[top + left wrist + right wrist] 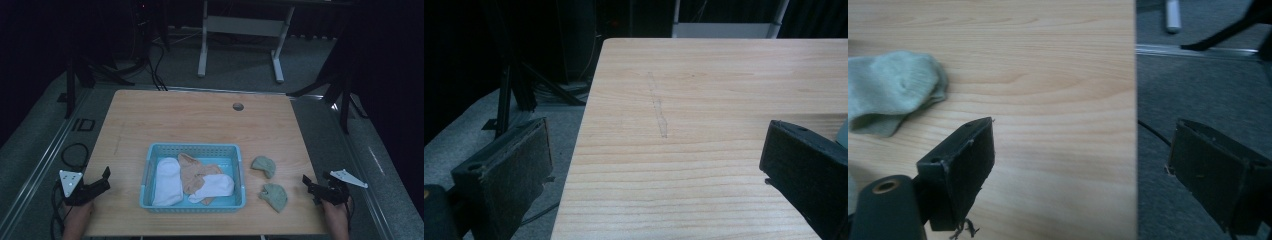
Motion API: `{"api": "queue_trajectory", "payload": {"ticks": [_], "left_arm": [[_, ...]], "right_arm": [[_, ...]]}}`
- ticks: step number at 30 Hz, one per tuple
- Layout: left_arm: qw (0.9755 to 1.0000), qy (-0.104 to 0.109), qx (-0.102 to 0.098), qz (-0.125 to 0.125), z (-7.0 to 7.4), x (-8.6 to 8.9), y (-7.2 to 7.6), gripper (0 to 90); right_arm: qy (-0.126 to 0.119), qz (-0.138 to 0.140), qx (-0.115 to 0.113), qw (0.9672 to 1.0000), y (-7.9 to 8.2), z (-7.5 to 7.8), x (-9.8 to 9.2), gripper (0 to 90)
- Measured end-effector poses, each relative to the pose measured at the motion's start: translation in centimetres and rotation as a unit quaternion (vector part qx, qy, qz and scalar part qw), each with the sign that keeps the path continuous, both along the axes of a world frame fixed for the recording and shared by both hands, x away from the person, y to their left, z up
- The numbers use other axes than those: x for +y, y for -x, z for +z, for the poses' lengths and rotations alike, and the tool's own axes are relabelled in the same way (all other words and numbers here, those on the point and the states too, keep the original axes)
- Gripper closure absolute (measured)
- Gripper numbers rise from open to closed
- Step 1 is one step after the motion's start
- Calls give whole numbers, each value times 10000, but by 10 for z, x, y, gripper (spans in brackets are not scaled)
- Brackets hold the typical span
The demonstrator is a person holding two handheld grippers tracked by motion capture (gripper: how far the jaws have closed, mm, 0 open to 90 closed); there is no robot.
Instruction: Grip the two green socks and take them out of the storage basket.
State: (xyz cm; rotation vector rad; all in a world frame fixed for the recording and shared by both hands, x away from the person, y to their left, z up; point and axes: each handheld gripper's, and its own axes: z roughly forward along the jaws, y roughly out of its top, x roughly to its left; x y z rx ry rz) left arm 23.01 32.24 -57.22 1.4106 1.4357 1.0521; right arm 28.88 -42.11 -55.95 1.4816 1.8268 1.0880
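Observation:
A light blue plastic basket [192, 149] sits on the wooden table near its front edge. Inside lie a white sock [168, 181] at the left, a tan sock [192, 171] in the middle and another white sock [216, 187] over it. Two green socks lie on the table right of the basket, one farther [264, 165] and one nearer [274, 195]. The farther green sock [890, 90] also appears in the right gripper view. My left gripper [102, 181] rests open at the table's left edge. My right gripper [312, 186] stands open at the right edge, empty.
The table has a round cable hole [238, 106] near its far edge. A faint scratch [658, 107] marks the wood ahead of the left gripper. Beyond the table stand a white desk frame [240, 35] and dark stands on grey carpet.

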Motion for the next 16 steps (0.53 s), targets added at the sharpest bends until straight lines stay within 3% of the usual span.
{"api": "queue_trajectory", "payload": {"ticks": [6,16], "left_arm": [[10000,-14,-7,-7,0,0,0,7],[10000,-20,-8,-17,0,0,0,7]], "right_arm": [[-169,-379,-236,9989,10,-1,-4,115],[-66,-327,-138,9993,8,-2,-2,131]]}}
